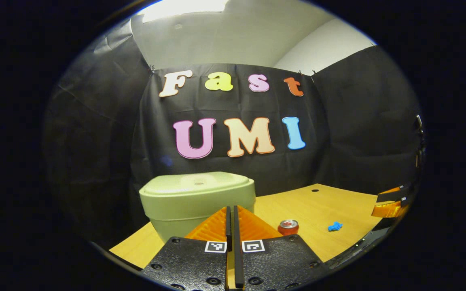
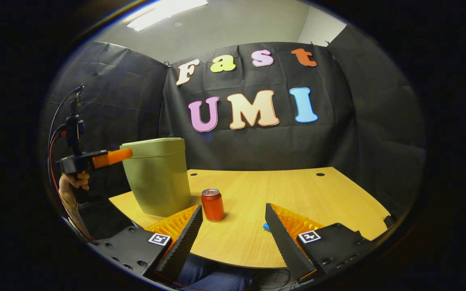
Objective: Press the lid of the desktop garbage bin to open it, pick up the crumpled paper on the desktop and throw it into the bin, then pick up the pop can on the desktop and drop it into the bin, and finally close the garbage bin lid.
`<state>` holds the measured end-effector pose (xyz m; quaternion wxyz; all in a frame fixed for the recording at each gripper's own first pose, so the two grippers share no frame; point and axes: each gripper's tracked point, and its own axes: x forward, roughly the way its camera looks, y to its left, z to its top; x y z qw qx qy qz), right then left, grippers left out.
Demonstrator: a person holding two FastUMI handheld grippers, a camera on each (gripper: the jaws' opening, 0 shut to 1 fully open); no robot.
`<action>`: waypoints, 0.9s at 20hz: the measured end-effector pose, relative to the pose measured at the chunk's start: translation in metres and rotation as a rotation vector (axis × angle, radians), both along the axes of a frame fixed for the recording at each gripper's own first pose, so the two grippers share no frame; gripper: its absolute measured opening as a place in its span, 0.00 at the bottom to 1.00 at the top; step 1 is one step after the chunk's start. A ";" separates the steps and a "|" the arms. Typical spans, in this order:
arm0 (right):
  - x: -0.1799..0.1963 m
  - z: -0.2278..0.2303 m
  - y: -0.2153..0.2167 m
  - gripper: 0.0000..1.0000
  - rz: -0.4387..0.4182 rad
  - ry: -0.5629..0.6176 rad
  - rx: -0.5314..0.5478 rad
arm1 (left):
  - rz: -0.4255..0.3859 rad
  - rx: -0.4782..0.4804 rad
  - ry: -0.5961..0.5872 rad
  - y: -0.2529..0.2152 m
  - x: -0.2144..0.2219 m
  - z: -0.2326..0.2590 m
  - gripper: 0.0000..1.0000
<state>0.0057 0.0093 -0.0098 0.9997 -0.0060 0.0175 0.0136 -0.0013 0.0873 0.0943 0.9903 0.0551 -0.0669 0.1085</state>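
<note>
bin (image 1: 197, 200) lid sat down | can (image 2: 212, 205) and paper (image 1: 335, 226) lay right of bin, untouched | left gripper (image 1: 231, 216) pressed together, empty | right gripper (image 2: 233, 226) spread | progress: likely nothing done

The crumpled paper (image 2: 266, 226) is mostly hidden behind the right gripper (image 2: 233, 220).
</note>
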 end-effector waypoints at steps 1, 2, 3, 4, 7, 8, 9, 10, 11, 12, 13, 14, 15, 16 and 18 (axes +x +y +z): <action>0.001 -0.003 -0.001 0.98 0.000 0.004 0.002 | 0.010 0.009 -0.004 0.004 0.002 0.007 0.00; 0.001 -0.003 -0.003 0.98 -0.005 0.009 0.000 | 0.027 0.019 -0.012 0.010 0.003 0.015 0.00; 0.002 -0.003 -0.005 0.98 -0.012 0.012 -0.005 | 0.042 0.033 -0.024 0.015 0.002 0.024 0.00; 0.002 -0.003 -0.006 0.95 -0.016 0.013 -0.008 | 0.056 0.046 -0.039 0.019 0.002 0.033 0.00; -0.001 0.000 -0.003 0.98 -0.006 0.005 0.002 | 0.094 0.069 -0.068 0.035 0.005 0.048 0.00; -0.002 0.002 -0.002 0.98 -0.002 -0.001 0.003 | 0.101 0.060 -0.059 0.039 0.008 0.046 0.00; -0.004 0.004 -0.002 0.98 -0.001 -0.008 0.000 | 0.098 0.040 -0.043 0.042 0.010 0.041 0.00; -0.006 0.006 -0.002 0.98 -0.002 -0.014 -0.003 | 0.094 0.020 -0.025 0.044 0.014 0.037 0.00; -0.007 0.007 -0.002 0.98 -0.003 -0.019 -0.004 | 0.102 0.010 -0.014 0.051 0.015 0.036 0.00; -0.008 0.008 -0.002 0.98 -0.003 -0.023 -0.003 | 0.113 0.019 -0.004 0.056 0.018 0.036 0.00; -0.009 0.009 -0.003 0.98 -0.001 -0.024 0.002 | 0.133 0.026 0.009 0.062 0.021 0.035 0.00; -0.009 0.009 -0.002 0.98 0.001 -0.025 0.009 | 0.137 0.028 0.023 0.065 0.023 0.031 0.00; -0.009 0.009 -0.003 0.98 0.001 -0.026 0.014 | 0.132 0.028 0.034 0.064 0.025 0.029 0.00; -0.009 0.010 -0.004 0.98 -0.002 -0.027 0.015 | 0.133 0.029 0.041 0.064 0.025 0.028 0.00; -0.009 0.008 -0.006 0.98 -0.007 -0.022 0.016 | 0.131 0.026 0.040 0.064 0.027 0.029 0.00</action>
